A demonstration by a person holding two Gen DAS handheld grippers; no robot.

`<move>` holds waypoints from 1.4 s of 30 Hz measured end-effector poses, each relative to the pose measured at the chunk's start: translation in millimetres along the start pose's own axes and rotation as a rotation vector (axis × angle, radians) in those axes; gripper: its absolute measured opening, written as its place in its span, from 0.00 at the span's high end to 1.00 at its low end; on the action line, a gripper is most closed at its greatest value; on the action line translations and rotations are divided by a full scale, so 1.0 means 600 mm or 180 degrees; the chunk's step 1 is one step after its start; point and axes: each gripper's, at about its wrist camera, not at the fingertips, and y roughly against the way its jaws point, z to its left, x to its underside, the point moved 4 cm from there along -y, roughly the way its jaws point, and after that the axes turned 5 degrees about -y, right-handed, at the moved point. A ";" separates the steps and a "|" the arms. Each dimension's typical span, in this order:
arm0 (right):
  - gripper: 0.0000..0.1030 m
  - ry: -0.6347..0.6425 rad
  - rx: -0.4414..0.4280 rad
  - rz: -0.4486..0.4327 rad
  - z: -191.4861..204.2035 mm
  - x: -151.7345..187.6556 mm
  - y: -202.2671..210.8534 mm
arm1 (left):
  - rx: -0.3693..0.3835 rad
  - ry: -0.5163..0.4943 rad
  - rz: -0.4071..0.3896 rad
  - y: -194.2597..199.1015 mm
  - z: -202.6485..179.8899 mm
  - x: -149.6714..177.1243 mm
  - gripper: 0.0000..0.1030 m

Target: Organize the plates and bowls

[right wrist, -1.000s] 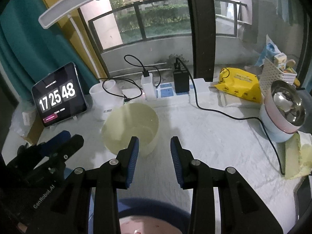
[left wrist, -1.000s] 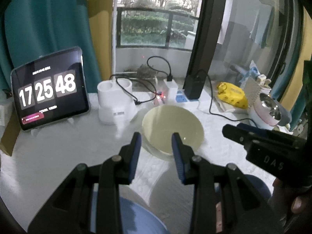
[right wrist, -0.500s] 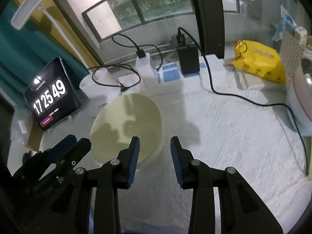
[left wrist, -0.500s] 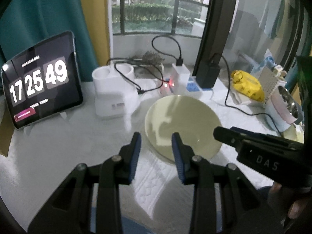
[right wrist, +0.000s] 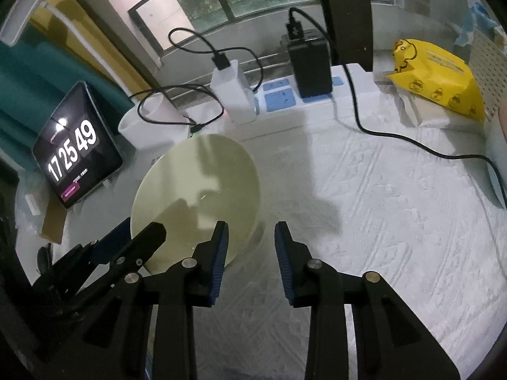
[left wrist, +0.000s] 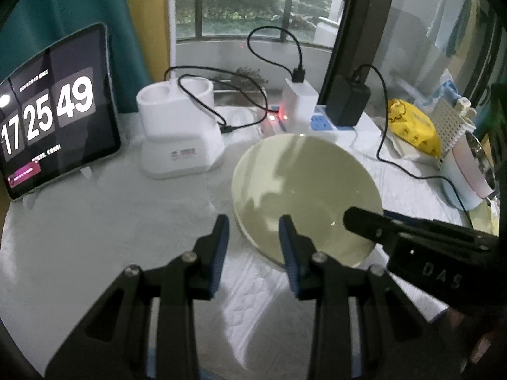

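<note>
A pale green bowl (left wrist: 304, 196) stands upright on the white cloth. My left gripper (left wrist: 253, 243) hangs over its near left rim, with the rim in the gap between the blue pads and neither pad touching it. My right gripper (right wrist: 250, 243) straddles the opposite rim of the bowl (right wrist: 196, 196). Its jaws are closing, the rim is between them, and the pads stand off it. The right gripper (left wrist: 412, 243) also reaches in over the bowl's right side in the left wrist view. The left gripper (right wrist: 126, 247) shows at the bowl's lower left in the right wrist view.
Behind the bowl are a tablet clock (left wrist: 54, 110), a white holder (left wrist: 177, 133) and a power strip with chargers (right wrist: 285, 95). Black cables (right wrist: 396, 136) run across the cloth. A yellow pack (right wrist: 437, 76) and a pink pot (left wrist: 469, 174) sit at the right.
Both grippers have come down and forward onto the bowl, which now looks larger. The blue plate under them has slipped out of view. The right jaws have narrowed a little.
</note>
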 end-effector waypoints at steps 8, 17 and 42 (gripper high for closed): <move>0.74 0.0102 0.0071 -0.0029 0.008 0.001 -0.003 | 0.0040 -0.0016 -0.0052 -0.002 -0.004 0.001 0.69; 0.76 0.0124 0.0094 -0.0049 0.008 0.001 0.001 | 0.0006 -0.0058 -0.0066 0.002 -0.005 0.004 0.71; 0.77 0.0302 0.0035 -0.0467 0.034 0.022 0.101 | -0.0084 -0.0176 -0.0418 0.107 -0.019 0.005 0.71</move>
